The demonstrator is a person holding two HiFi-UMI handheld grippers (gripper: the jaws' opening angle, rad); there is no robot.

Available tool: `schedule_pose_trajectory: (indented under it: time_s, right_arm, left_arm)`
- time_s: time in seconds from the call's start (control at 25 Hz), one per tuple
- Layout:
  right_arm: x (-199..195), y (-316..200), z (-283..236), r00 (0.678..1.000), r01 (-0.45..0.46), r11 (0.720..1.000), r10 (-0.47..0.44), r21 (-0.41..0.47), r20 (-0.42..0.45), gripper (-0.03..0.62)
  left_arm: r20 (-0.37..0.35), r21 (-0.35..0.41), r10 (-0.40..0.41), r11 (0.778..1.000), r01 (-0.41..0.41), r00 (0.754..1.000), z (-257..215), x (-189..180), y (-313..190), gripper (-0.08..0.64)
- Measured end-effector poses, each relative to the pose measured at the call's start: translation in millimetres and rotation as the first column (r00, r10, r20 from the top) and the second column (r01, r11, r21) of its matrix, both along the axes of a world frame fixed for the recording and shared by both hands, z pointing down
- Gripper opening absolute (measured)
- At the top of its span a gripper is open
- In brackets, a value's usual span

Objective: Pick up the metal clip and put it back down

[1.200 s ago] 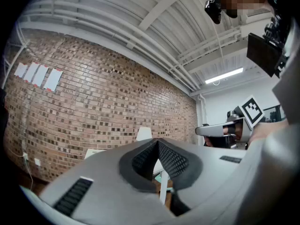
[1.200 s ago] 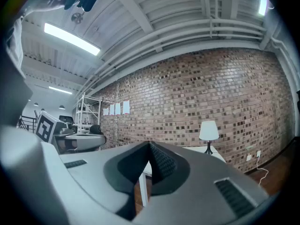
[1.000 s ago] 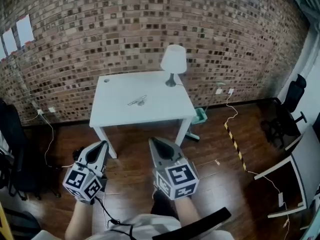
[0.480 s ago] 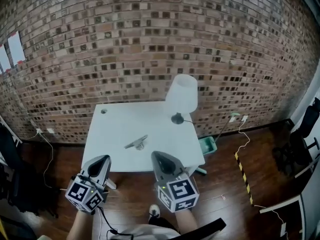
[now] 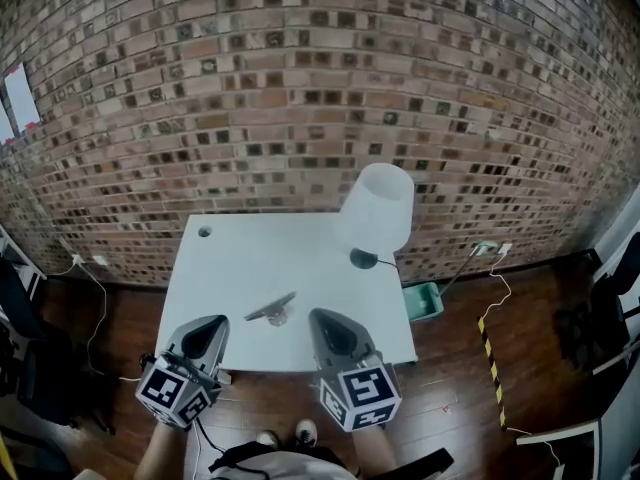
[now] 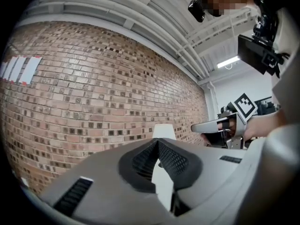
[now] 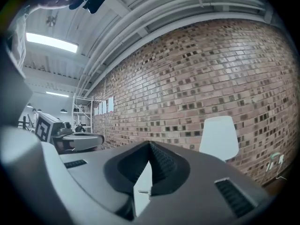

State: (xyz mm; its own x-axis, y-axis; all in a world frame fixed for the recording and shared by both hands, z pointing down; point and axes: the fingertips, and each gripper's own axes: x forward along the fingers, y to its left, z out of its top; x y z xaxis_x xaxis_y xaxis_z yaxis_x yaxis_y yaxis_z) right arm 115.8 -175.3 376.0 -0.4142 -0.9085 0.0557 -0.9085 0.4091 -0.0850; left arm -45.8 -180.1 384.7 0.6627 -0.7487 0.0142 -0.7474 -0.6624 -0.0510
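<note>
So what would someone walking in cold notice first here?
The red brick wall fills the background, with a white table in front of it and a white lamp at the table's far right corner. At the bottom, the left gripper and the right gripper, grey with black-and-white marker cubes, point toward the table, jaws shut and empty. A small metal clip lies on the tabletop just ahead of them.

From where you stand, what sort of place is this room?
Probably a plain workroom or lab space rather than a home: a bare red-brown brick wall, a dark wooden floor marked with yellow-and-black striped tape, and one white table carrying only a white-shaded lamp and a small metal clip.
</note>
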Motion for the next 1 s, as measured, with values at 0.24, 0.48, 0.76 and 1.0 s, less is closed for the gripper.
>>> schedule_pose_trajectory:
  time_s: [0.24,0.48,0.76,1.0]
  right_arm:
    - [-2,-9,2,0.998,-0.058,0.998,0.058,-0.022,0.018,-0.011]
    - [-19,-10,3,0.995,-0.096,0.995,0.096,-0.016,0.006,-0.011]
    - [-26,-13,17,0.990,-0.138,0.990,0.137,-0.026,-0.039,-0.011]
    - [-14,-39,46,0.989,-0.151,0.986,0.150,-0.073,-0.015,-0.011]
  left_arm:
    - [0.017,-0.036,0.025,0.999,-0.025,1.000,9,-12,-16,0.014]
    - [0.202,-0.085,0.069,0.995,-0.053,0.977,53,-23,-38,0.014]
    - [0.568,-0.191,0.200,0.976,-0.108,0.799,146,-7,-71,0.044]
    - [0.749,-0.249,0.261,0.963,-0.107,0.609,224,10,-109,0.074]
